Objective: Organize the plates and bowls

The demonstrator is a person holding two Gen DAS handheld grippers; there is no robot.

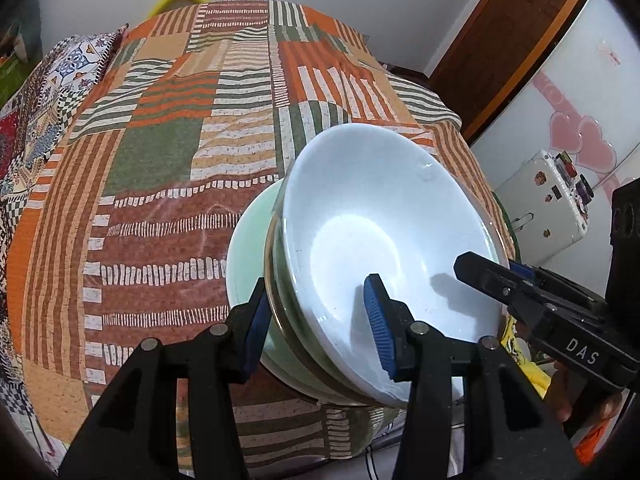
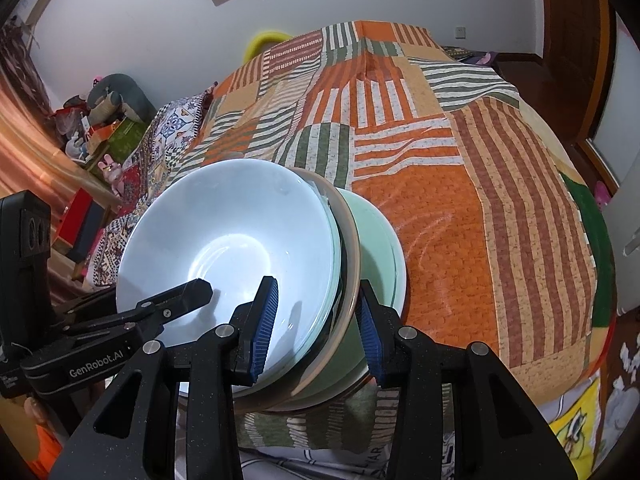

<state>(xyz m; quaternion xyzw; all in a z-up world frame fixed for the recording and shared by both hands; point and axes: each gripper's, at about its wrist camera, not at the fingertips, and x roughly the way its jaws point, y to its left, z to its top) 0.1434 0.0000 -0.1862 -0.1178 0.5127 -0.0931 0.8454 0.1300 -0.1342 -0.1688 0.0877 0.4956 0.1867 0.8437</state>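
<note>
A stack of nested dishes is held tilted over the bed's near edge. Its top piece is a white bowl (image 1: 384, 232), also in the right wrist view (image 2: 232, 240). Under it sit a beige-rimmed plate (image 2: 352, 260) and a pale green bowl (image 1: 244, 256), the latter also in the right wrist view (image 2: 380, 248). My left gripper (image 1: 316, 332) is shut on the stack's near rim, one finger inside the white bowl, one under the green one. My right gripper (image 2: 316, 328) is shut on the opposite rim the same way. Each gripper shows in the other's view.
A patchwork bedspread (image 1: 168, 152) in orange, green and brown covers the bed. A patterned pillow (image 1: 80, 60) lies at its left side. A white cabinet (image 1: 600, 92) with pink hearts and a white case (image 1: 548, 200) stand to the right. Clutter (image 2: 100, 128) sits at far left.
</note>
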